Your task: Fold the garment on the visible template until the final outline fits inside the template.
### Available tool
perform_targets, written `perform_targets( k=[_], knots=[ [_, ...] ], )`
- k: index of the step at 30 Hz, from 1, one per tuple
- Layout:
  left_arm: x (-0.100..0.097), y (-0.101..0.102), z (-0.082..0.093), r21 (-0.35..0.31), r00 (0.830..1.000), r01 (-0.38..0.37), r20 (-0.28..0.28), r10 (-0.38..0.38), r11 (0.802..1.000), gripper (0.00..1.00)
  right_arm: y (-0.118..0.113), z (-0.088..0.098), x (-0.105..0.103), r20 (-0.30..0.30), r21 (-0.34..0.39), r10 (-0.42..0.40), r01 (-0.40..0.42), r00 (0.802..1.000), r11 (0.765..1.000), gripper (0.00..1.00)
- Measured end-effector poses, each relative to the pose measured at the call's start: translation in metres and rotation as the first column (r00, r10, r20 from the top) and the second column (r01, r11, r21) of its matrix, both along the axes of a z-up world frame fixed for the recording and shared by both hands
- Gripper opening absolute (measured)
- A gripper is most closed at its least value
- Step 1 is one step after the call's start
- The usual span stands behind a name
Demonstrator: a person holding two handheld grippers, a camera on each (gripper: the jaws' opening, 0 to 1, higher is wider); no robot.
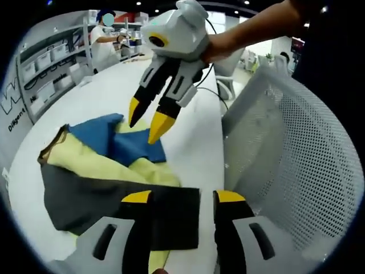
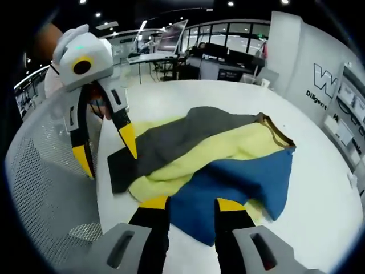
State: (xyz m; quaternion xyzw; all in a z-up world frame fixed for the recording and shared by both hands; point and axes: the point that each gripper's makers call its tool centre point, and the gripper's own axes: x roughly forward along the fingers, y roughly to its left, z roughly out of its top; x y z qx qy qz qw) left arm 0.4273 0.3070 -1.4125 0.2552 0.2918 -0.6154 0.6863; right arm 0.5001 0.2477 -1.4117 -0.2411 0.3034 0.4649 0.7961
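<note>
Both tools [image 1: 184, 197] [image 2: 193, 201] spread apart, empty, above crumpled garment [image 2: 228, 157], white table [image 2: 308, 188]

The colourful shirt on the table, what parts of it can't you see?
- Left gripper view: the near edge of the grey, yellow and blue fabric garment is hidden behind the left gripper.
- Right gripper view: its near blue edge is covered by the right gripper.
- Any template under it: hidden by cloth.

We see the garment [image 1: 108, 171] [image 2: 217, 165] lying rumpled on the white table. Its panels are grey, pale yellow and blue, loosely overlapped.
</note>
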Motion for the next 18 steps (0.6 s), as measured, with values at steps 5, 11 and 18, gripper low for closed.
perform_targets(
  k=[5, 11, 18],
  knots=[
    [-0.006, -0.006, -0.009, 0.023, 1.000, 0.025, -0.010, -0.025, 0.999, 0.34, 0.003, -0.010, -0.010, -0.001, -0.024, 0.043, -0.043, 0.999, 0.999, 0.26],
    [-0.012, -0.009, -0.023, 0.064, 0.998, 0.068, -0.009, -0.067, 0.996, 0.30, 0.005, -0.017, -0.017, -0.014, -0.047, 0.081, -0.081, 0.997, 0.996, 0.27],
    [-0.007, -0.007, -0.030, 0.084, 0.998, 0.059, -0.002, -0.059, 0.995, 0.21, 0.008, -0.026, -0.018, -0.021, -0.070, 0.098, -0.099, 0.995, 0.993, 0.23]
  ],
)
